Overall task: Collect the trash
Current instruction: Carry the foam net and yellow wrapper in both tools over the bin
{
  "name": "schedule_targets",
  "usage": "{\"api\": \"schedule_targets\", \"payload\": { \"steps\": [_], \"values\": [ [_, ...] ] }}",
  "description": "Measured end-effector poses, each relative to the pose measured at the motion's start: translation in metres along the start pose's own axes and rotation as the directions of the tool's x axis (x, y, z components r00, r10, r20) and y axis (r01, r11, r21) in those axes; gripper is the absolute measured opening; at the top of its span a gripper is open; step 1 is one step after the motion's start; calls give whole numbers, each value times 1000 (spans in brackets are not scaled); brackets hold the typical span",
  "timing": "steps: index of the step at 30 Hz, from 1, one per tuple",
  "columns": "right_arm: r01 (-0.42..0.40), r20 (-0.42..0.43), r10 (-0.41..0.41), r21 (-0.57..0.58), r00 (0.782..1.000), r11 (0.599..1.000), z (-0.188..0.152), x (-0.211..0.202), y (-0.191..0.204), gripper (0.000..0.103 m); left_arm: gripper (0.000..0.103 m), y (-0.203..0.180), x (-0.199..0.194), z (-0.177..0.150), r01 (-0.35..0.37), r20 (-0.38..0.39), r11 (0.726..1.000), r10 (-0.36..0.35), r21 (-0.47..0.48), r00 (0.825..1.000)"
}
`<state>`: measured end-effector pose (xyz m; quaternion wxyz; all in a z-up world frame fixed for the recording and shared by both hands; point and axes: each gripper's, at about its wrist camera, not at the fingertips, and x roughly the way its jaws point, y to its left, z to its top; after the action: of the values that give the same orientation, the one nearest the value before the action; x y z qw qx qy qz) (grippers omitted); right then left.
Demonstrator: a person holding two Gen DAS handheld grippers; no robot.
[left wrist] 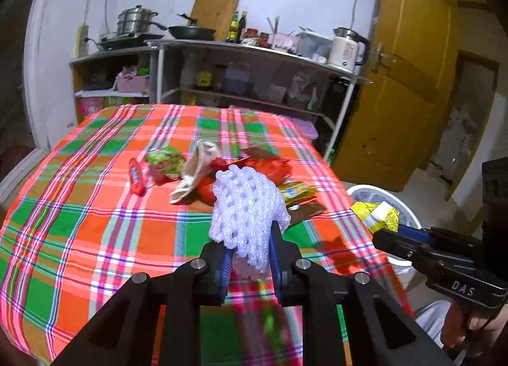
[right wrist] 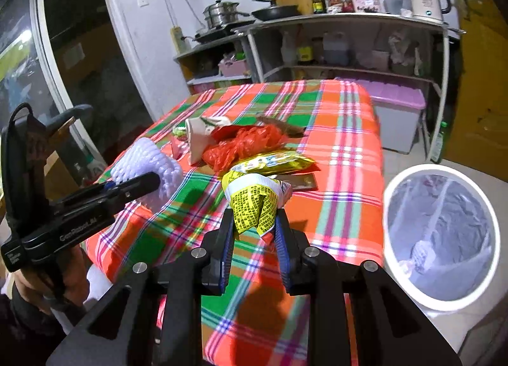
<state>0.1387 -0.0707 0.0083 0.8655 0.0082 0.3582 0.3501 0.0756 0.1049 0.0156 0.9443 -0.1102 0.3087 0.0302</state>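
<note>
Plaid tablecloth (left wrist: 95, 223) littered; left fingers (left wrist: 250, 239) clamp foam net (left wrist: 247, 207); right fingers (right wrist: 254, 226) clamp yellow wrapper (right wrist: 254, 204); bin (right wrist: 444, 302) beside.

Your right gripper (right wrist: 254, 223): clamped on yellow wrapper (right wrist: 254, 204) above plaid tablecloth (right wrist: 343, 156) | your left gripper (right wrist: 152, 182): pinching white foam net (right wrist: 146, 159) | white bin (right wrist: 441, 239): lined, just right of table

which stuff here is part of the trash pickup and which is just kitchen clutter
Part of the job:
- white foam fruit net in the left claw
- crumpled yellow printed wrapper in the right claw
- orange plastic bag on the table
- white round bin with clear liner

Just lying about:
- white electric kettle
- black frying pan
- steel steamer pot
</note>
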Motion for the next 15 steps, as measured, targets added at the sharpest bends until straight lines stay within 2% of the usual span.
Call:
{"api": "schedule_targets", "payload": {
  "steps": [15],
  "values": [
    [101,68,-106,80,992,992,-11,-50,-47,25,21,-61,-5,4,105,-3,991,-105,83,994]
  ]
}}
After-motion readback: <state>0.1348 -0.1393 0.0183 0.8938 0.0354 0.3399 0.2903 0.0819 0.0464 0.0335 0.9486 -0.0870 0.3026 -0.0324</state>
